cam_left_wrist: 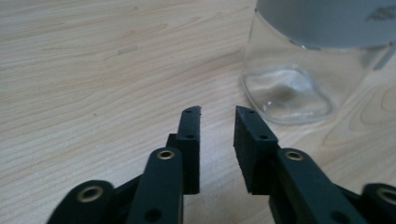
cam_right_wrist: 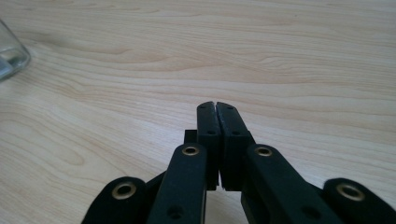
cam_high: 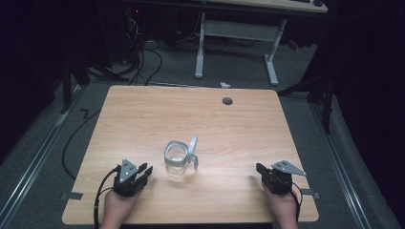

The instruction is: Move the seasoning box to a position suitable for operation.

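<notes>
The light wooden rectangular table (cam_high: pixel 143 119) carries a clear glass jar (cam_high: pixel 176 160) with a grey hinged lid, standing between the left tongs (cam_high: pixel 143 172) and right tongs (cam_high: pixel 260 169), nearer the left; a round grey grommet (cam_high: pixel 227 101) sits far beyond them.

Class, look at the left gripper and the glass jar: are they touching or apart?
Apart. In the left gripper view, bare wood lies between the left gripper and the glass jar; its jaws stand open, holding nothing.
</notes>
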`<state>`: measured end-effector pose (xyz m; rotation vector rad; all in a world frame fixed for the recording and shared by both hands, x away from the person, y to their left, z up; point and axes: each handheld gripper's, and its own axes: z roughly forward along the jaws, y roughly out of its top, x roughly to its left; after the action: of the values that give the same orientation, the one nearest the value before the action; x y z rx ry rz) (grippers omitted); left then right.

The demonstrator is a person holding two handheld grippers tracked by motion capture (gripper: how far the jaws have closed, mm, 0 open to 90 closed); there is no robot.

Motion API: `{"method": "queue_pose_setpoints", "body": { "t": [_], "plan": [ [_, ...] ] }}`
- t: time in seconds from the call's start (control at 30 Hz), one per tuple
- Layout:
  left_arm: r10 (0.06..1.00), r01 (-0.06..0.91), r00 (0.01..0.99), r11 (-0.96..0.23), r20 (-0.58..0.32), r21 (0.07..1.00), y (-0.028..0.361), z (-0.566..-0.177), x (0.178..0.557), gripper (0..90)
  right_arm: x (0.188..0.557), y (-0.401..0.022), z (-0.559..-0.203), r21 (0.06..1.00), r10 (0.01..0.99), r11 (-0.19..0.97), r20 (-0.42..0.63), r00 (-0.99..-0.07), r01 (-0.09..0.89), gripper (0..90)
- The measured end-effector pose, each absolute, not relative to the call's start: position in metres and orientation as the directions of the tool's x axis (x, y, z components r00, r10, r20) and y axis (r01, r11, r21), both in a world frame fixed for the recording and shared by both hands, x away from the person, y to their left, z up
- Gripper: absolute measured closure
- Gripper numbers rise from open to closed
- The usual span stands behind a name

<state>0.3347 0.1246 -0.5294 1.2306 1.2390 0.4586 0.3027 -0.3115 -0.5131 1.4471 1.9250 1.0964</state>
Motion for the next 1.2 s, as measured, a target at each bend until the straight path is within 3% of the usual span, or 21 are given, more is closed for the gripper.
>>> {"method": "queue_pose_setpoints", "body": {
  "t": [0.23,0.73,1.2],
  "plan": [
    [0.833,0.321,0.314,0.359,-0.456,0.876,0.113,-0.525,0.351,90.0,0.304,-0.308,-0.514,0.832,0.934,0.127,0.083,-0.349,0.539,89.2],
    [0.810,0.313,0.398,0.322,-0.431,0.894,0.078,-0.514,0.346,90.0,0.307,-0.300,-0.518,0.834,0.936,0.139,0.065,-0.346,0.533,88.2],
    [0.739,0.347,0.512,0.288,-0.438,0.892,0.036,-0.514,0.307,89.6,0.307,-0.299,-0.518,0.831,0.947,0.122,0.068,-0.315,0.543,88.7]
  ]
}}
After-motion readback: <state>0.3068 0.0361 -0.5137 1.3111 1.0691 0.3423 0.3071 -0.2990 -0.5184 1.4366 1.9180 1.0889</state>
